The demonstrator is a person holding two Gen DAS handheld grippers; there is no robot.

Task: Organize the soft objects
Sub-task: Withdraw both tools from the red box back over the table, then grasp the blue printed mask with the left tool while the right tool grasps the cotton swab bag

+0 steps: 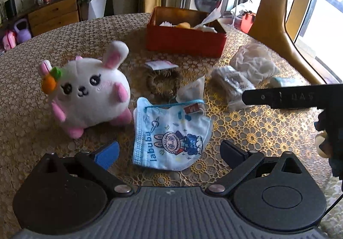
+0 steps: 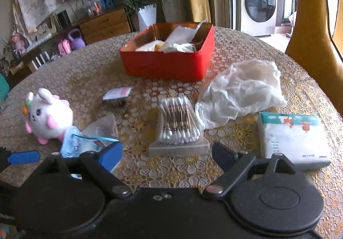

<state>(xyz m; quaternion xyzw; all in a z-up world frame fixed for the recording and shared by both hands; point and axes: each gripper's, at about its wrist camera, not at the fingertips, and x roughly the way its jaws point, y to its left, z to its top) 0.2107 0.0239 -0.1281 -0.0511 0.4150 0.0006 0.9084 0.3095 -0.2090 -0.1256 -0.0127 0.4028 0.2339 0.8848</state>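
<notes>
Round table (image 1: 32, 93) under a lace cloth, seen from both wrist cameras. Left gripper (image 1: 169, 152): jaws spread wide, nothing held; a blue printed mask (image 1: 171, 132) lies flat on the cloth between and just ahead of its fingertips, not pressed by either pad. Right gripper (image 2: 167, 157): jaws also wide and empty; a clear pack of cotton swabs (image 2: 178, 125) lies between and just ahead of its fingers, untouched by the pads.

Left of the mask sits a white plush rabbit (image 1: 90, 93) with pink ears and an orange carrot, its foot just beside the mask's edge. Beyond the mask lie a small crumpled bag (image 1: 193, 89), a brown fuzzy ring (image 1: 160, 82) and a small white-and-pink packet (image 1: 160, 65) touching the ring's far side. A crumpled white gauze cloth (image 2: 242, 91) lies beyond and right of the swabs, touching the pack. A tissue pack (image 2: 293, 138) lies flat just beside the right finger of the right gripper.

At the far side of the table stands an open red box (image 2: 167, 65), holding white soft items and something yellow. A yellow chair (image 2: 310, 35) stands at the table's right edge. A washing machine (image 2: 257, 5) shows in the background.
</notes>
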